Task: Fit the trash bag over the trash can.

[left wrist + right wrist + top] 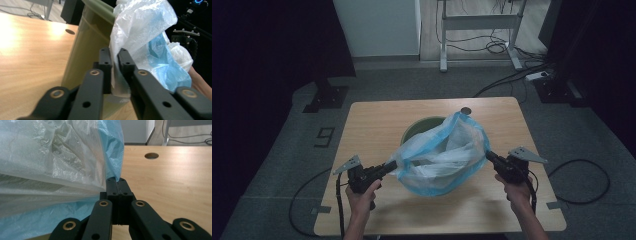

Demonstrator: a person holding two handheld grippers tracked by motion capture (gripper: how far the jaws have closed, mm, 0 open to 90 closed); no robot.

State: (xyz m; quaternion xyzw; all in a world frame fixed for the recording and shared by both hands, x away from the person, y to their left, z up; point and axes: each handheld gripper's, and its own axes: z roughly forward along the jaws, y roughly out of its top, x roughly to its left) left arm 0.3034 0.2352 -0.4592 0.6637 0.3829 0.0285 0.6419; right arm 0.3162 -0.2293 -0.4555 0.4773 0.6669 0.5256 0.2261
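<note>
A person holds 2 grippers on opposite edges of a thin blue-and-white plastic bag (443,159), stretched open above the table (372,120) and partly over a green bin (417,129). The right gripper (488,155) has its jaws pressed together on the bag's rim, as the right gripper view confirms (119,182). The left gripper (393,164) has its jaws slightly parted with the film between them (115,58); whether the pads bite cannot be told. The step in hand appears to be spreading the bag's mouth to line the bin. The next move likely calls for a firm left pinch, then drawing both edges over the bin's rim (100,7) without tearing the film.
</note>
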